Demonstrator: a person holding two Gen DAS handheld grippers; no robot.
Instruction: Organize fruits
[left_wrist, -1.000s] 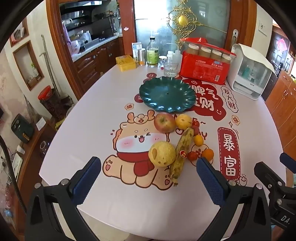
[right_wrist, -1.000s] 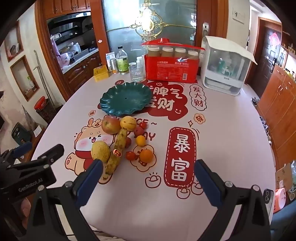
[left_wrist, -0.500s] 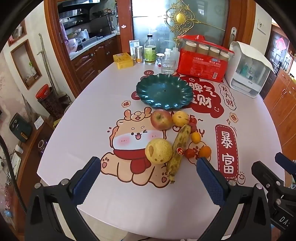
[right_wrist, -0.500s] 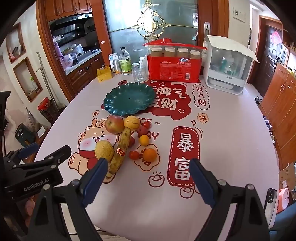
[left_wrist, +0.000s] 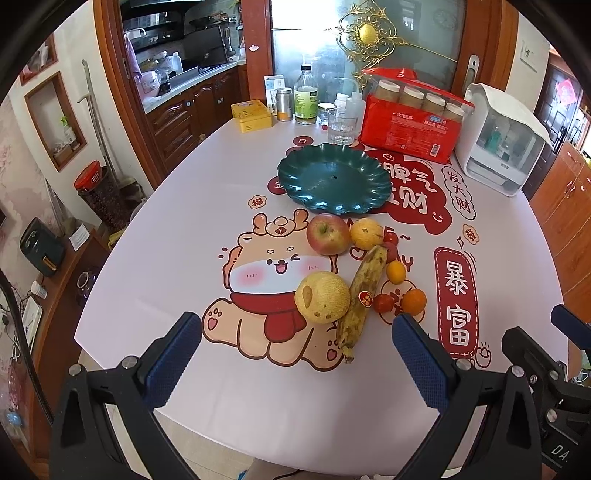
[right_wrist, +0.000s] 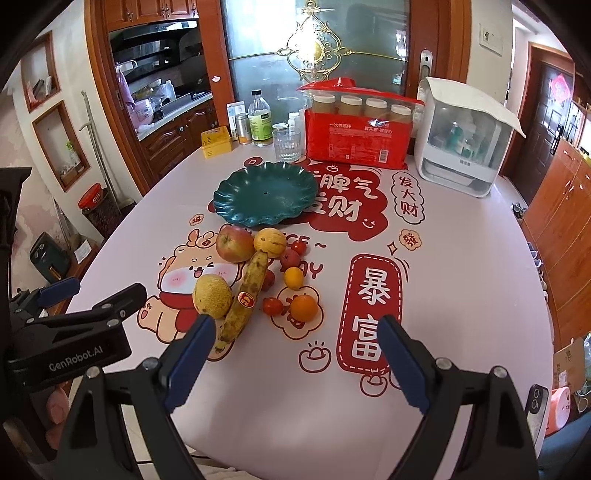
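Observation:
An empty dark green scalloped plate (left_wrist: 334, 182) (right_wrist: 266, 199) sits mid-table. In front of it lie a red apple (left_wrist: 327, 234) (right_wrist: 233, 243), a yellow pear (left_wrist: 322, 297) (right_wrist: 212, 295), a spotted banana (left_wrist: 364, 295) (right_wrist: 245, 295), a small yellow fruit (left_wrist: 366, 232) (right_wrist: 269, 242), an orange (left_wrist: 413, 301) (right_wrist: 303, 307), a kumquat (left_wrist: 396, 272) and cherry tomatoes (left_wrist: 383, 302). My left gripper (left_wrist: 297, 325) is open and empty, above the near table edge before the pear. My right gripper (right_wrist: 297, 328) is open and empty, just short of the orange.
At the back stand a red pack of jars (left_wrist: 410, 118), a white appliance (left_wrist: 498, 155), a glass (left_wrist: 341, 127), bottles (left_wrist: 306, 96) and a yellow tin (left_wrist: 251, 116). Wooden cabinets (left_wrist: 565, 206) line the right wall. The left gripper's body (right_wrist: 70, 332) shows in the right view.
Both grippers have moved forward and lower toward the fruit, which now looks nearer. No fruit has moved; both stay open.

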